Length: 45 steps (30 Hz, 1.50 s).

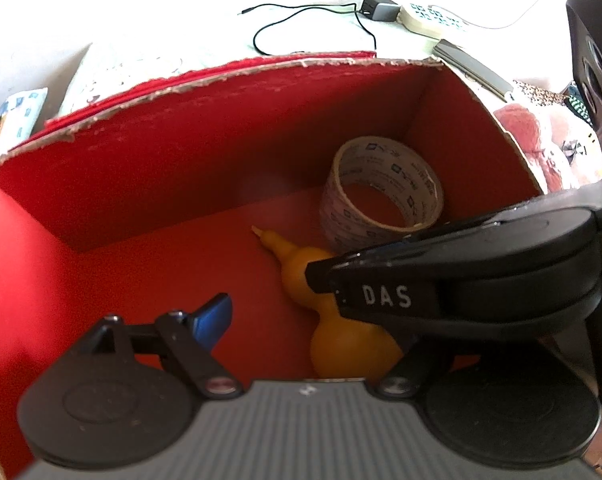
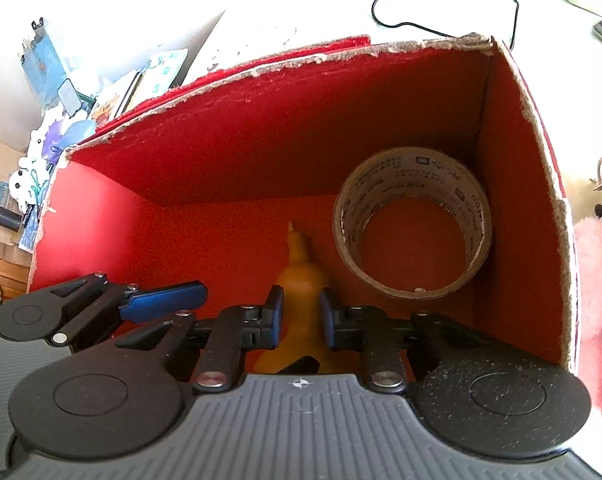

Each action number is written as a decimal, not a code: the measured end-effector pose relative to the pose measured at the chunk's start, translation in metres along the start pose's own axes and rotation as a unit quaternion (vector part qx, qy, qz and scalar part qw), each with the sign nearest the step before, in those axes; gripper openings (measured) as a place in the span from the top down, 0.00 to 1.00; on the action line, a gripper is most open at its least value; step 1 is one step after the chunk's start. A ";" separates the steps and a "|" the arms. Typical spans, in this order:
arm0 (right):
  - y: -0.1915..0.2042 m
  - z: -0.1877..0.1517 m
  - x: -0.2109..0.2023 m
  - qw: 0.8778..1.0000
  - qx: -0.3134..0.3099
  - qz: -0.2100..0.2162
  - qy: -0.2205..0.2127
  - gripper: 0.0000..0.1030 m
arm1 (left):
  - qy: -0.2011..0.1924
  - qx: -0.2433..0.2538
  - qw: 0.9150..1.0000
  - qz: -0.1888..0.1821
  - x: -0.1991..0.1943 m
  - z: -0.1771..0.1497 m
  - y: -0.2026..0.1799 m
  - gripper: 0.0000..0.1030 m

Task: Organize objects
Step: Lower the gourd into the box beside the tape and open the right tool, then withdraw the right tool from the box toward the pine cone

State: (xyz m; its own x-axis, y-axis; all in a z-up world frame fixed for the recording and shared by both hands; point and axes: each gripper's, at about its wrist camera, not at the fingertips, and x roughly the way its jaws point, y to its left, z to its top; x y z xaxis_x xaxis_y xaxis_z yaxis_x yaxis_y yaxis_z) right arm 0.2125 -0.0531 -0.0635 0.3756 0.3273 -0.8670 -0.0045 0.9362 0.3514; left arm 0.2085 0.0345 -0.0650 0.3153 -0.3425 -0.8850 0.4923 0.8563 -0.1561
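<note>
Two items in the box: yellow gourd (image 2: 301, 264) and tape roll (image 2: 413, 224), both lying on the red floor of the red cardboard box (image 2: 229, 148).
Gourd: on its side near the middle of the floor, pointed stem toward the far wall, just beside the tape roll.
Right gripper (image 2: 301, 316): jaws nearly closed around the gourd's narrow waist, blue pads (image 2: 275, 316) against or almost against both sides; contact cannot be confirmed.
Left gripper (image 1: 269, 300): jaws wide apart and holding nothing; one blue pad (image 1: 213, 320) is visible, and the other finger is hidden behind the right tool.
Writing: "DAS" in white on the right gripper's black arm (image 1: 385, 296); small print repeats inside the tape's core, too small to read.
Box rim: torn, ragged cardboard edge.
Beyond the box: black cable (image 1: 301, 20) and charger (image 1: 379, 8) on the pale surface; pink plush (image 2: 601, 300) outside the right wall.
</note>
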 end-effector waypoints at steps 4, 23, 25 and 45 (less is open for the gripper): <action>0.001 -0.002 -0.004 0.999 -0.001 -0.026 -0.020 0.81 | -0.001 0.006 1.000 0.002 -0.001 -0.001 -0.001 0.19; 0.003 -0.002 -0.006 0.997 0.004 -0.057 -0.055 0.88 | 0.001 0.023 1.000 0.020 -0.001 -0.004 -0.007 0.13; 0.004 -0.004 -0.009 0.996 0.006 -0.065 -0.053 0.88 | 0.003 0.028 0.999 0.033 -0.001 -0.004 -0.010 0.14; 0.019 -0.040 -0.056 0.990 0.009 -0.075 -0.120 0.77 | -0.027 0.005 0.996 0.089 -0.054 -0.020 -0.008 0.12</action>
State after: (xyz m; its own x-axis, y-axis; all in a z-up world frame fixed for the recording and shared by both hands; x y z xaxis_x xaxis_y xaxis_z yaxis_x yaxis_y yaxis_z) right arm 0.1545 -0.0489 -0.0226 0.5799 0.1424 -0.8022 0.0840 0.9689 0.2327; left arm 0.1715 0.0542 -0.0250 0.4411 -0.2072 -0.8732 0.4330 0.9014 0.0048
